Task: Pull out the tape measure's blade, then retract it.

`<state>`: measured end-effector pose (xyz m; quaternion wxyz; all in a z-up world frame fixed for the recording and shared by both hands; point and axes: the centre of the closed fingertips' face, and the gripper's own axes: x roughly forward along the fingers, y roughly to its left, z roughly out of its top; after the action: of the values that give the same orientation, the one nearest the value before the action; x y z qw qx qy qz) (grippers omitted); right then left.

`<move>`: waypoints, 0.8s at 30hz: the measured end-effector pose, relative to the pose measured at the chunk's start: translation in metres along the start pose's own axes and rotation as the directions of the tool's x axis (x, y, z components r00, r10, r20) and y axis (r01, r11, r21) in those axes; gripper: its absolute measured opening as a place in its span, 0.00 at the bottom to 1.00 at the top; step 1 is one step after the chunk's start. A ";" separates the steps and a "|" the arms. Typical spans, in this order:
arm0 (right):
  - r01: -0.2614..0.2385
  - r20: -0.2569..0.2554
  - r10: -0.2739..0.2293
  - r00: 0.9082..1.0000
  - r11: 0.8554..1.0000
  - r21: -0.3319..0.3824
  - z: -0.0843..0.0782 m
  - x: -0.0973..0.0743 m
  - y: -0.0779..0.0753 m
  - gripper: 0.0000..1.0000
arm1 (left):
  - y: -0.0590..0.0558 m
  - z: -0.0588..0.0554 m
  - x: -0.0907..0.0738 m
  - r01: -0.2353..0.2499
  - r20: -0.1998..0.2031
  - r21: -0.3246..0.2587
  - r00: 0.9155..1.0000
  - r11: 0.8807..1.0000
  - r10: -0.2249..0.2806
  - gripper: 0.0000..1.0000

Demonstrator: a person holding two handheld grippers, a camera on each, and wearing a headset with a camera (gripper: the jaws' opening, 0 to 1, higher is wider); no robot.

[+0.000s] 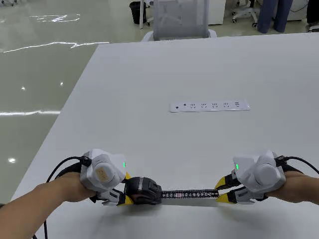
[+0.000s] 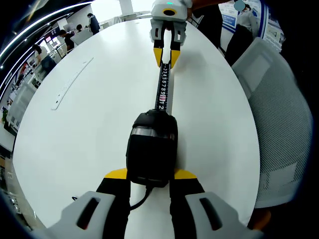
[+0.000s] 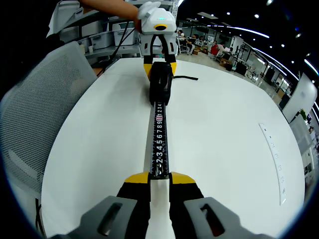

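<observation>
Left gripper (image 2: 149,175) is clenched across the tape measure case (image 2: 151,149), one yellow tip on each flank. The case rests on the white table (image 1: 174,74), directly ahead of the jaws.

Right gripper (image 3: 159,178) is pinched on the free end of the blade (image 3: 158,139); the hook is hidden between the tips. The blade runs straight from those tips to the case mouth opposite, printed face up, low over the table, a short length out. Power strip (image 1: 209,106) lies well beyond both grippers, off the line of pull.

Judgement: extension is in hand, retraction not yet done.

Risks:
- The right pinch sits on narrow, smooth metal. Spring load probably rises with length, so the end could slip and whip back.
- The left hold is on rounded flanks. An off-axis pull could twist the case or drag it out of the jaws.
- Letting the end go all at once would send the hook into the case mouth, and the case may jump.
- A longer unsupported span may buckle if the right gripper rolls.
</observation>
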<state>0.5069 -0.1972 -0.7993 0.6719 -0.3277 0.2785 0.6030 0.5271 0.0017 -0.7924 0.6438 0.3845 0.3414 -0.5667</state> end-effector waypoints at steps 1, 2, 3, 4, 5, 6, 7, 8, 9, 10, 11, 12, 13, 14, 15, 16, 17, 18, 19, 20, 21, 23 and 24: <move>0.000 0.000 0.000 1.000 1.000 0.000 -0.001 0.000 0.000 0.12 | 0.000 0.000 0.000 0.000 0.000 0.000 1.000 1.000 0.000 0.25; 0.000 -0.001 0.000 1.000 1.000 0.001 -0.001 -0.001 0.000 0.12 | 0.000 0.000 0.000 0.000 0.000 0.000 1.000 1.000 0.000 0.25; 0.000 -0.001 0.000 1.000 1.000 0.002 -0.001 -0.002 0.000 0.12 | 0.000 0.000 0.000 0.000 0.000 0.000 1.000 1.000 0.000 0.25; 0.001 -0.002 -0.001 1.000 1.000 0.001 -0.003 -0.002 0.000 0.12 | 0.000 0.000 0.000 0.000 0.000 0.001 1.000 1.000 0.000 0.25; 0.001 -0.002 -0.001 1.000 1.000 0.002 -0.003 -0.002 0.000 0.12 | 0.000 0.000 0.000 0.000 0.000 0.000 1.000 1.000 0.000 0.25; 0.001 -0.003 -0.001 1.000 1.000 0.002 -0.004 -0.003 0.000 0.12 | 0.000 0.000 0.000 0.000 0.000 0.001 1.000 1.000 0.000 0.25; 0.002 -0.004 -0.002 1.000 1.000 0.003 -0.004 -0.003 0.000 0.12 | 0.000 0.000 0.000 0.000 0.000 0.001 1.000 1.000 0.000 0.25; 0.002 -0.004 -0.002 1.000 1.000 0.003 -0.004 -0.004 0.000 0.12 | 0.000 0.000 0.000 0.000 0.000 0.001 1.000 1.000 0.000 0.25; 0.002 -0.005 -0.002 1.000 1.000 0.003 -0.005 -0.004 0.000 0.12 | 0.000 0.000 0.000 0.000 0.000 0.001 1.000 1.000 0.000 0.25; 0.003 -0.005 -0.003 1.000 1.000 0.003 -0.006 -0.005 0.000 0.12 | 0.000 0.001 0.000 0.000 0.000 0.001 1.000 1.000 0.000 0.25; 0.003 -0.005 -0.003 1.000 1.000 0.002 -0.006 -0.005 0.000 0.12 | 0.000 0.001 0.000 -0.001 0.000 0.001 1.000 1.000 0.001 0.25; 0.004 -0.005 -0.004 1.000 1.000 0.002 -0.006 -0.006 0.001 0.12 | 0.000 0.001 0.000 -0.001 0.000 0.001 1.000 1.000 0.001 0.25; 0.003 -0.005 -0.003 1.000 1.000 0.002 -0.006 -0.006 0.001 0.12 | 0.000 0.001 0.000 -0.001 -0.001 0.001 1.000 1.000 0.001 0.25; 0.004 -0.006 -0.004 1.000 1.000 0.001 -0.008 -0.006 0.001 0.12 | 0.000 0.001 0.000 -0.001 0.000 0.001 1.000 1.000 0.001 0.25; 0.004 -0.007 -0.004 1.000 1.000 0.002 -0.008 -0.006 0.000 0.12 | 0.000 0.001 0.000 -0.001 0.000 0.002 1.000 1.000 0.001 0.25; 0.004 -0.006 -0.004 1.000 1.000 0.004 -0.008 -0.007 0.001 0.12 | 0.000 0.001 0.000 -0.001 -0.001 0.002 1.000 1.000 0.001 0.25; 0.003 -0.007 -0.003 1.000 1.000 0.003 -0.008 -0.008 0.001 0.12 | 0.000 0.001 0.000 -0.001 0.000 0.002 1.000 1.000 0.001 0.25; 0.004 -0.008 -0.004 1.000 1.000 0.002 -0.009 -0.008 0.001 0.12 | 0.000 0.001 0.000 -0.001 0.000 0.002 1.000 1.000 0.001 0.25; 0.005 -0.008 -0.005 1.000 1.000 0.003 -0.009 -0.008 0.001 0.12 | 0.000 0.001 0.000 -0.001 -0.001 0.003 1.000 1.000 0.001 0.25; 0.004 -0.008 -0.004 1.000 1.000 0.005 -0.010 -0.009 0.001 0.12 | -0.001 0.001 0.000 -0.001 -0.001 0.003 1.000 1.000 0.001 0.25; 0.005 -0.008 -0.005 1.000 1.000 0.004 -0.010 -0.009 0.001 0.12 | -0.001 0.001 0.001 -0.001 -0.001 0.003 1.000 1.000 0.001 0.25; 0.005 -0.008 -0.005 1.000 1.000 0.006 -0.011 -0.010 0.001 0.12 | -0.001 0.001 0.001 -0.001 0.000 0.002 1.000 1.000 0.001 0.25; 0.005 -0.009 -0.005 1.000 1.000 0.006 -0.011 -0.011 0.002 0.12 | -0.001 0.001 0.001 -0.001 0.000 0.002 1.000 1.000 0.001 0.25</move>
<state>0.5043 -0.2122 -0.7981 0.6733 -0.3291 0.2824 0.5989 0.5263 0.0001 -0.7923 0.6435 0.3853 0.3408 -0.5668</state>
